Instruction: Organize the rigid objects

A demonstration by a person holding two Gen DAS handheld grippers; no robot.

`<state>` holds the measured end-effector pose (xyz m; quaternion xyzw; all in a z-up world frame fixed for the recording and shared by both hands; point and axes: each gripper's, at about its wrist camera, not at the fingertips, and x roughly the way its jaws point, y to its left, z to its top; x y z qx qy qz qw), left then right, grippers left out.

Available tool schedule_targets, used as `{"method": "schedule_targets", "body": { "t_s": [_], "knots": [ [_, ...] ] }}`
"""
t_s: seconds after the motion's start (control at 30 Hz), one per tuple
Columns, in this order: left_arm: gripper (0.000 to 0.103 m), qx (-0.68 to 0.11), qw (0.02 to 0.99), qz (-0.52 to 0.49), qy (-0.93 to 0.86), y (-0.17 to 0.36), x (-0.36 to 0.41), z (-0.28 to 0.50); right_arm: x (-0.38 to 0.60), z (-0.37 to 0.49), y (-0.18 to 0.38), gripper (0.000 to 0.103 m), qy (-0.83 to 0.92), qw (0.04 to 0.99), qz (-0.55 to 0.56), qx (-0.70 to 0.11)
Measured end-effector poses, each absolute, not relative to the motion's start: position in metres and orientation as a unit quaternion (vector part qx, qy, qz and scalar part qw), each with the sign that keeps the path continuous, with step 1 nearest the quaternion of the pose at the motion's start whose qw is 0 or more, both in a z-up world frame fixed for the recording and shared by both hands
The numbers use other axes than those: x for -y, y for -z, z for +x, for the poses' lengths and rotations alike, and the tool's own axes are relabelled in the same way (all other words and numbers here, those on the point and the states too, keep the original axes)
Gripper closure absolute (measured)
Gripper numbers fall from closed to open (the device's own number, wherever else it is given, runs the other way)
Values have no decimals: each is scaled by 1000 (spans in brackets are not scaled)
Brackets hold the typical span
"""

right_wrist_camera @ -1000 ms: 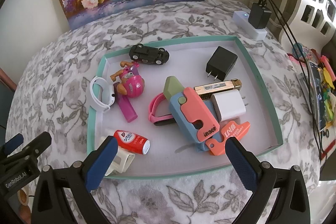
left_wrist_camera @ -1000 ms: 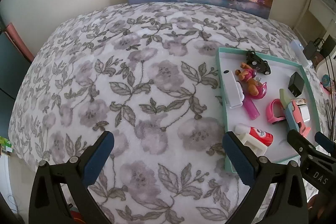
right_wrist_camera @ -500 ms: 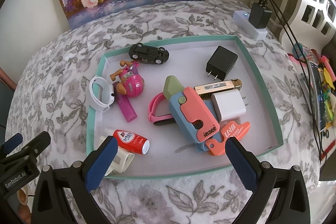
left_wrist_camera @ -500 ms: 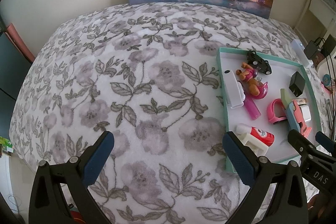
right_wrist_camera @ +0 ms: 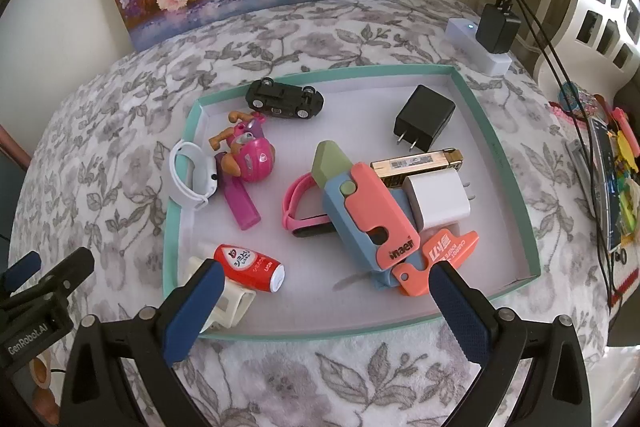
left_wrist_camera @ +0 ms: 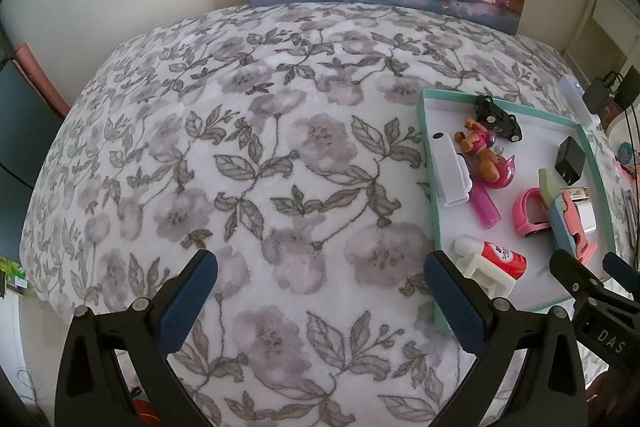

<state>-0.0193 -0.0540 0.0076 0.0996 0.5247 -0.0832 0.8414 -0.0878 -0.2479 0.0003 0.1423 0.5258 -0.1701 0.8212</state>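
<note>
Both tongs open, empty | teal tray: toy car, chargers, watches

The left tool hovers wide open over the floral bed; the teal tray lies at three o'clock.

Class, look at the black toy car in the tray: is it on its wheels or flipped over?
Flipped over: the black toy car shows its underside and all four wheels facing up.
</note>
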Motion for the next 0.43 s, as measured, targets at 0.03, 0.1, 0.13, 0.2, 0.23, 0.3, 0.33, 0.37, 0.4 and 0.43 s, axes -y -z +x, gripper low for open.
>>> {"method": "schedule_targets", "body": {
  "t_s": [0.03, 0.1, 0.13, 0.2, 0.23, 0.3, 0.33, 0.37, 0.4, 0.43],
  "knots": [
    [0, -525, 841, 100, 82, -7, 54, -19, 248, -88, 0, 0, 170, 821, 142, -526],
    [0, -525, 841, 101, 79, -7, 54, -19, 248, -88, 0, 0, 171, 821, 143, -526],
    [0, -525, 841, 101, 78, -7, 54, -19, 248, -88, 0, 0, 171, 821, 143, -526],
    [0, -525, 841, 101, 79, -7, 54, -20, 248, -88, 0, 0, 170, 821, 143, -526],
    [0, -525, 841, 102, 79, -7, 54, -20, 248, -88, 0, 0, 170, 821, 143, -526],
    [0, -525, 841, 102, 78, -7, 54, -19, 248, -88, 0, 0, 170, 821, 143, -526],
    [0, -525, 841, 101, 78, -7, 54, -19, 248, -88, 0, 0, 170, 820, 142, -527],
    [0, -525, 841, 101, 78, -7, 54, -19, 248, -88, 0, 0, 170, 820, 142, -527],
    [0, -525, 841, 101, 78, -7, 54, -20, 248, -88, 1, 0, 170, 820, 142, -527],
    [0, -526, 841, 101, 78, -7, 54, -20, 248, -88, 1, 0, 169, 820, 141, -528]
  ]
}}
